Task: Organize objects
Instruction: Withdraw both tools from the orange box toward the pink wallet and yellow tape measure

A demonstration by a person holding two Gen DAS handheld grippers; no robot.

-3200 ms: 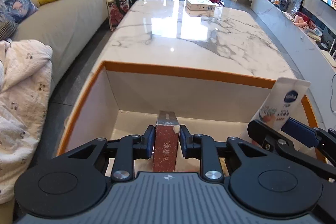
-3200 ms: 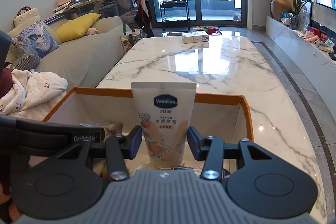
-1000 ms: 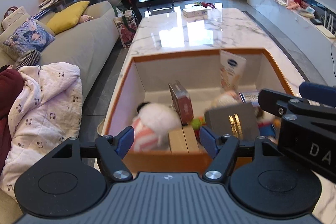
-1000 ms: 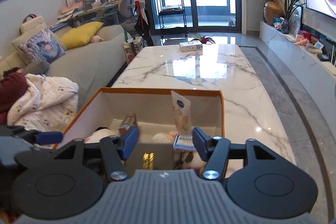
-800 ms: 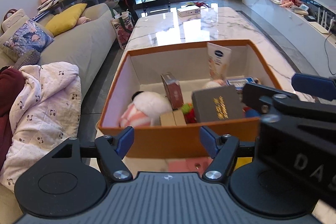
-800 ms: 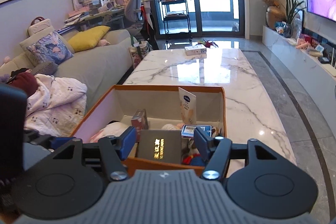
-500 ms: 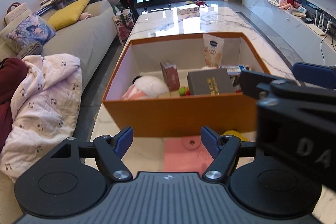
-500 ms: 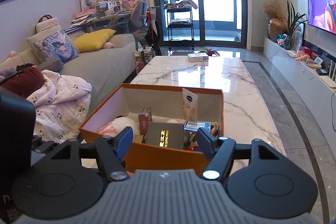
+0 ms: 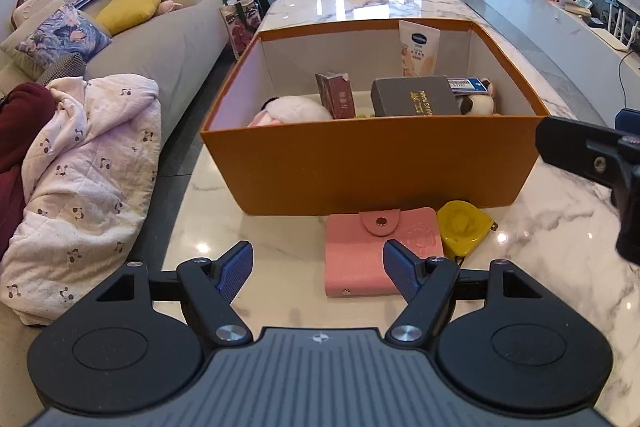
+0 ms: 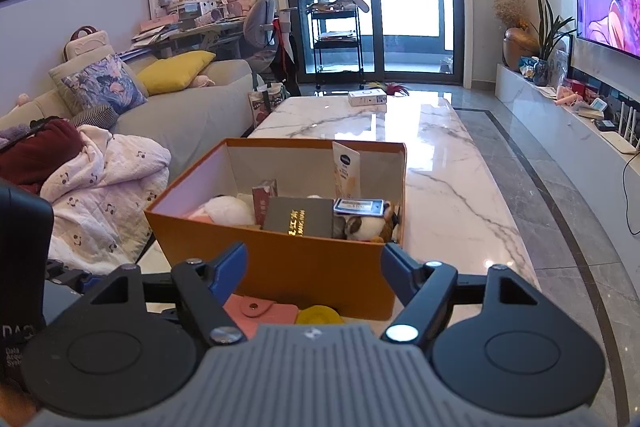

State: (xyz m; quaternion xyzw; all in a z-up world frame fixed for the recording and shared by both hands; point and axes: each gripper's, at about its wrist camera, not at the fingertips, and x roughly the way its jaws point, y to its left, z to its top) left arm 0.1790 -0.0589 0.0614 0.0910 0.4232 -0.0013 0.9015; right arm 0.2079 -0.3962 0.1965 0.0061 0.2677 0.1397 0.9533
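An orange box (image 9: 376,163) (image 10: 280,259) stands on the marble table (image 9: 560,227). Inside it are a Vaseline tube (image 9: 418,47) (image 10: 347,169), a small red carton (image 9: 336,99), a dark grey box with gold lettering (image 9: 414,101) (image 10: 300,219) and soft toys (image 9: 294,109). In front of the box lie a pink card wallet (image 9: 380,251) (image 10: 262,309) and a yellow tape measure (image 9: 464,227) (image 10: 318,315). My left gripper (image 9: 318,271) is open and empty, just short of the wallet. My right gripper (image 10: 314,269) is empty, its jaws opening, above the wallet and tape measure.
A grey sofa (image 9: 160,39) with a quilt (image 9: 80,179) and cushions runs along the table's left side. A white carton (image 10: 367,97) sits at the table's far end. A low TV bench (image 10: 568,131) lines the right wall. The right gripper's body (image 9: 600,159) shows at the left wrist view's right edge.
Both grippers have drawn back from over the box, bringing the wallet and tape measure in front of it into view. The right gripper's jaws have spread wider.
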